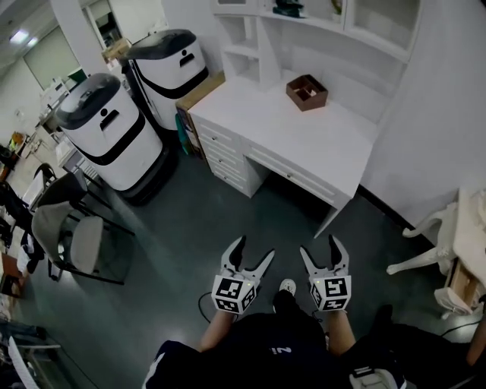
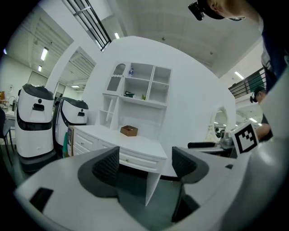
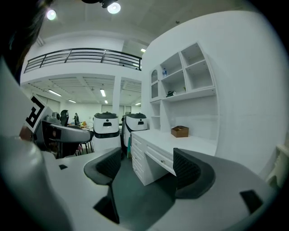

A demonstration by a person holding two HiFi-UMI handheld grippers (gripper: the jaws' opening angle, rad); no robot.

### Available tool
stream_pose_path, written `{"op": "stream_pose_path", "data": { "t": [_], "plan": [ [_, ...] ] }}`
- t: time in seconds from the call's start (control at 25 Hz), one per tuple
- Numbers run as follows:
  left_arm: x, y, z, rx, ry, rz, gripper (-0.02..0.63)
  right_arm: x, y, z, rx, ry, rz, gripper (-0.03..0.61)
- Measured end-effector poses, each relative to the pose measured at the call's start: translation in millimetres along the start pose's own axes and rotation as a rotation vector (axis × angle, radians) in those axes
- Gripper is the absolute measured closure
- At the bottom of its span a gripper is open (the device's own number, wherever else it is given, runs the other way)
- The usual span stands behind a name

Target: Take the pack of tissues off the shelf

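A small dark green pack [image 1: 288,7] that may be the tissues lies on a shelf of the white hutch [image 1: 380,30] above the desk. It also shows as a dark pack [image 2: 129,94] in the left gripper view and as a dark pack [image 3: 170,94] in the right gripper view. My left gripper [image 1: 255,248] and right gripper [image 1: 319,247] hang side by side over the dark floor, well short of the desk. Both are open and empty, the left gripper [image 2: 145,164] and the right gripper [image 3: 148,167] alike, with jaws wide apart.
A white desk [image 1: 334,152] with drawers stands ahead, with a brown open box [image 1: 307,92] on it. Two white and black robot units [image 1: 106,129] stand to the left of it. A chair [image 1: 76,239] is at the left and a white chair [image 1: 433,243] at the right.
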State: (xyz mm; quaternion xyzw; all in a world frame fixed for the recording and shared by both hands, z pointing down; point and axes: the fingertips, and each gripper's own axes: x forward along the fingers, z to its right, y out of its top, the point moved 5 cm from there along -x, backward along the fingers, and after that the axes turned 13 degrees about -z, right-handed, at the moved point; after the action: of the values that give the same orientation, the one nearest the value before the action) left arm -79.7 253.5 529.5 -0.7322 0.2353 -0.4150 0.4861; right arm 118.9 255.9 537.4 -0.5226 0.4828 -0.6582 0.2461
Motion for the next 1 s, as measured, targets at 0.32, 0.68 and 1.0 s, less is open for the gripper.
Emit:
{"op": "stream_pose_path", "data": {
  "t": [0.32,0.68,1.0],
  "plan": [
    [66.0,35.7,-1.1,-0.021,0.109,0.034,0.255,56.2,24.6,59.6,-0.071,0.108,-0.027,0.225],
    [125.9,41.9,14.3,-0.044,0.091,0.007,0.255,82.3,25.8,105.6,-0.073,0.155,-0.041,0.227],
    [153.1,45.5,15.0,-0.049,0.077,-0.012,0.255,91.6,23.6,124.3,-0.049,0.148,-0.056,0.227]
  ]
}}
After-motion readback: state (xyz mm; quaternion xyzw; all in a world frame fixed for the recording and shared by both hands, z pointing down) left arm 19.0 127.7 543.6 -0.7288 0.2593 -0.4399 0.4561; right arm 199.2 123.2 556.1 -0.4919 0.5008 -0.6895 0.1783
